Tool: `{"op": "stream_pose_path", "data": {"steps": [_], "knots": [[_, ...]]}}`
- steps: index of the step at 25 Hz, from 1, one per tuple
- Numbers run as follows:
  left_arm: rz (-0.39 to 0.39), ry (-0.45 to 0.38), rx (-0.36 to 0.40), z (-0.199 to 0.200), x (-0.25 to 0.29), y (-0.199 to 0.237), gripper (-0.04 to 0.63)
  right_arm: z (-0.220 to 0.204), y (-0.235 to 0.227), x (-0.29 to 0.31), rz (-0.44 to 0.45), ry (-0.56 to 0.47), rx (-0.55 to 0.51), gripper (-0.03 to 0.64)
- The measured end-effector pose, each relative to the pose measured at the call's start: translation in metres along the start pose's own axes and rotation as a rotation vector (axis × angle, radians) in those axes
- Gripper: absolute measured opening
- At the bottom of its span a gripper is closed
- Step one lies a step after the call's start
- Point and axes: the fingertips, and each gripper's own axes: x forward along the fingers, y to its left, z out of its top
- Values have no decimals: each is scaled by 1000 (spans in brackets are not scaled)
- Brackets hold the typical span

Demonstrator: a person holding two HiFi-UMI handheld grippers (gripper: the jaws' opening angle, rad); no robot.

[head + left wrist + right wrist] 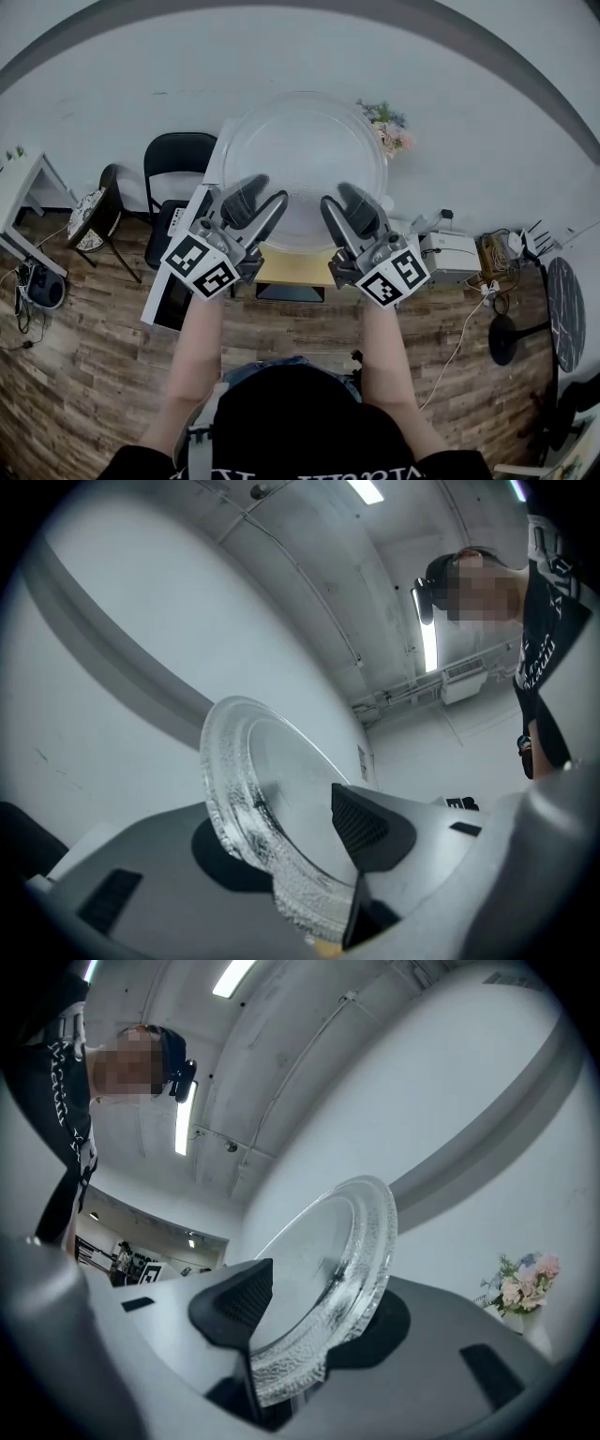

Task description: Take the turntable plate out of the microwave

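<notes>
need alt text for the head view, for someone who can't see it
A round clear glass turntable plate is held up before a white wall, its near rim clamped by the left gripper and the right gripper. Below lie a wood-plank floor and a black chair.

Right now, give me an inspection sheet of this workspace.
Surface: yellow tabletop below the plate, mostly hidden.
Job's things: glass turntable plate, held up in the air by both grippers.
Clutter: white box to the right of the tabletop.
Grippers: left gripper and right gripper, jaws closed on the plate's near rim, one on each side.
Cables: white cable trailing across the floor at right.
Surroundings: black chair, flowers, wooden floor, white wall.
</notes>
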Motion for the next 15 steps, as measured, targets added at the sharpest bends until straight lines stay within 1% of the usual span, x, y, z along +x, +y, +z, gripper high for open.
{"op": "stream_pose_path", "data": {"steps": [15], "knots": [[-9,-14,4,13,-3,-2,184,10,11,5,-9,0,-23,181]]}}
